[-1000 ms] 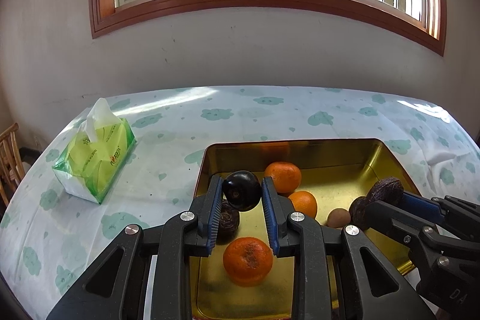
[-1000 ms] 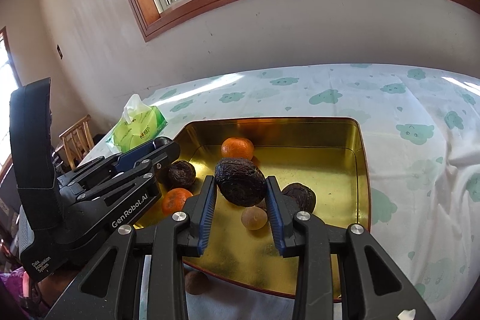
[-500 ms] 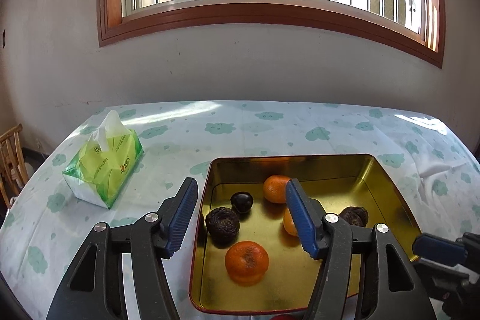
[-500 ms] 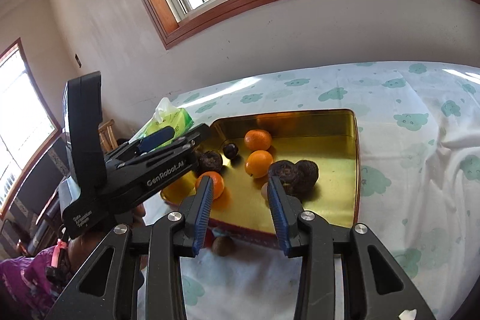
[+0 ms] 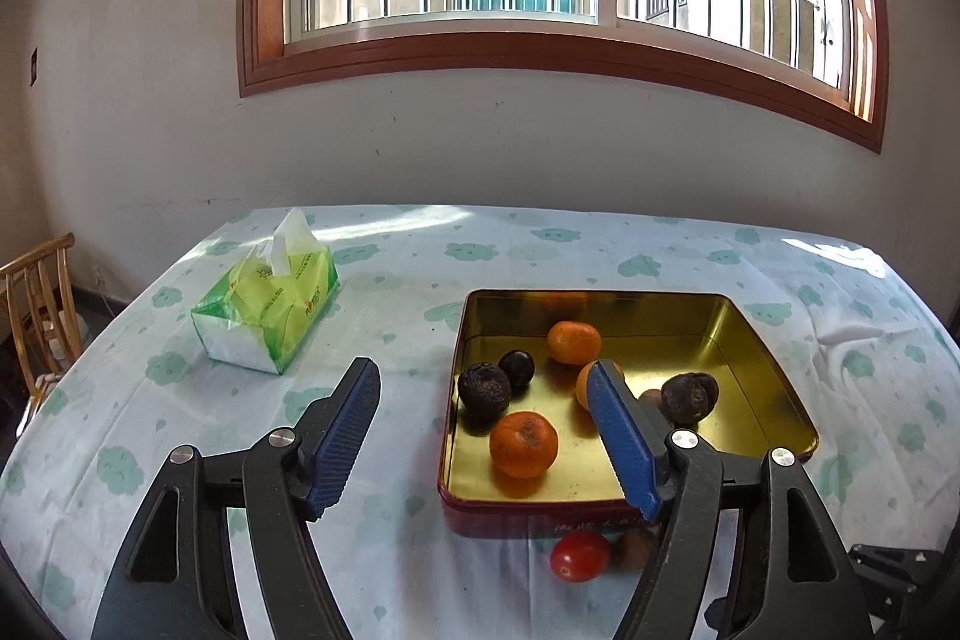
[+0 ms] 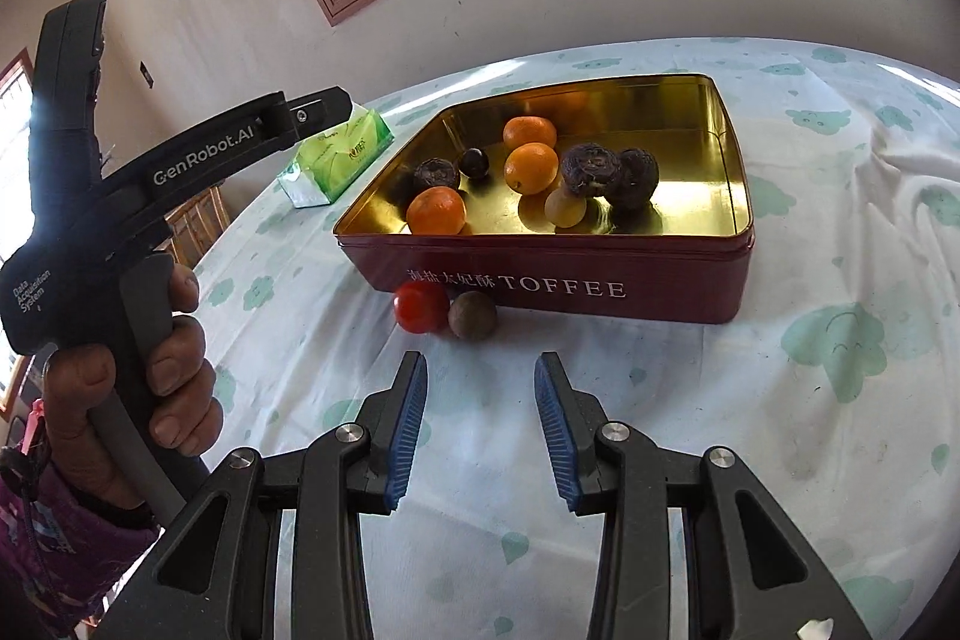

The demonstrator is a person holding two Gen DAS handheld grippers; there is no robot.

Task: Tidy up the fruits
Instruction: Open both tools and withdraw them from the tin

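Note:
A red toffee tin (image 6: 630, 289) with a gold inside (image 5: 768, 364) sits on the tablecloth. It holds three oranges (image 5: 523, 444) (image 6: 436, 210), dark wrinkled fruits (image 5: 483, 386) (image 6: 591, 168), a small black plum (image 5: 517, 367) and a pale round fruit (image 6: 564, 206). A red tomato (image 6: 420, 305) (image 5: 579, 555) and a brown round fruit (image 6: 472, 315) lie on the cloth against the tin's front wall. My left gripper (image 5: 486, 433) is open and empty above the tin's near left corner. My right gripper (image 6: 480, 421) is open and empty, in front of the tin.
A green tissue pack (image 5: 267, 307) lies on the table left of the tin. A wooden chair (image 5: 39, 298) stands off the table's left edge. A wall with a window is behind the table. The left tool and the hand holding it (image 6: 150, 232) fill the right wrist view's left side.
Both grippers opened and let go of their fruit, the black plum and a dark wrinkled fruit, which now lie in the tin. Both have drawn back and up toward the near side.

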